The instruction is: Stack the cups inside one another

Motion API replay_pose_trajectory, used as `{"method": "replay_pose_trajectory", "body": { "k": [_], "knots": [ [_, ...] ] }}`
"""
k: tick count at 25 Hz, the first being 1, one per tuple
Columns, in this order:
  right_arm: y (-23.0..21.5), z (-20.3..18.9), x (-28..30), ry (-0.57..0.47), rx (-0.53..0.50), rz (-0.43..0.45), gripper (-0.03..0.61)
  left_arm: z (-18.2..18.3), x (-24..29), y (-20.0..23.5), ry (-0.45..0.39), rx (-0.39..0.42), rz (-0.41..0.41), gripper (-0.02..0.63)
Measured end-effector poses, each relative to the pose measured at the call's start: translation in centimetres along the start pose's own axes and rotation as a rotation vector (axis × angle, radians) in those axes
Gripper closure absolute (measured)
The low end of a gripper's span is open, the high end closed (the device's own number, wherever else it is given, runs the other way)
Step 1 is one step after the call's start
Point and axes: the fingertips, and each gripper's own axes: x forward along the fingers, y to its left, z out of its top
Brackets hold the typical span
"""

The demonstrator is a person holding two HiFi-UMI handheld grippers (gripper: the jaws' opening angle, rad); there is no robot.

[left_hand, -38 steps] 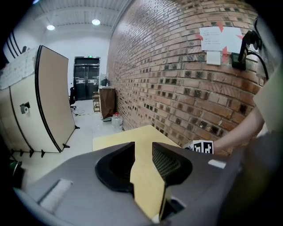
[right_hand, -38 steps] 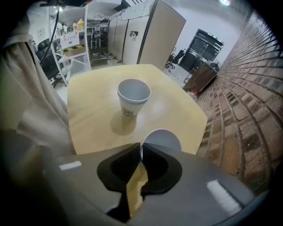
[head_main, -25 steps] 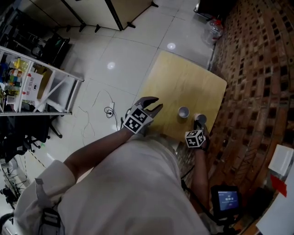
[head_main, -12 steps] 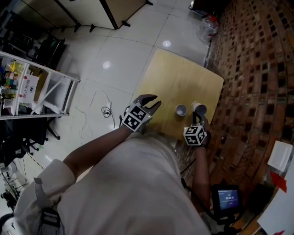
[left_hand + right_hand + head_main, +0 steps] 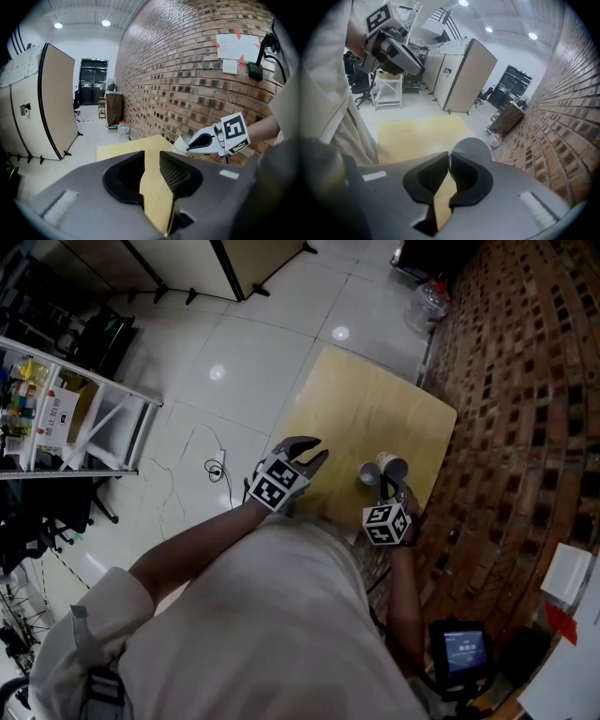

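Note:
On the wooden table (image 5: 366,404) stands a small grey cup (image 5: 367,473), upright. Just right of it a white cup (image 5: 393,465) is held off the table and tilted, with my right gripper (image 5: 394,487) shut on its rim. In the right gripper view the jaws pinch the cup's wall (image 5: 474,149), one pad inside and one outside. My left gripper (image 5: 318,448) hovers over the table's near left edge, open, with only bare tabletop showing between its fingers (image 5: 174,173). The left gripper view also catches the right gripper (image 5: 190,145) and the held cup (image 5: 182,142).
A brick wall (image 5: 525,381) runs along the table's right side. White tiled floor (image 5: 234,362) lies to the left, with a white shelf rack (image 5: 66,409) and a folding partition (image 5: 56,103). A plastic bottle (image 5: 427,301) stands beyond the table's far corner.
My right gripper has lifted the white cup off the table and carried it left, close to the grey cup. The left gripper has stayed where it was.

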Motion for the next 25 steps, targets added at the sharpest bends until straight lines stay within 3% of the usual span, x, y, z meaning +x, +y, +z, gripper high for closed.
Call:
{"method": "replay_pose_trajectory", "body": {
  "k": [17,25],
  "knots": [
    [5.6,-3.8,4.6,0.142,-0.047,0.193,0.557,-0.1,-0.9,2.5,-0.011,-0.032,0.054,0.494],
    [6.9,-5.5,6.8,0.188,-0.058,0.240,0.557,-0.4,-1.6,3.0,-0.012,-0.038,0.081,0.494]
  ]
}}
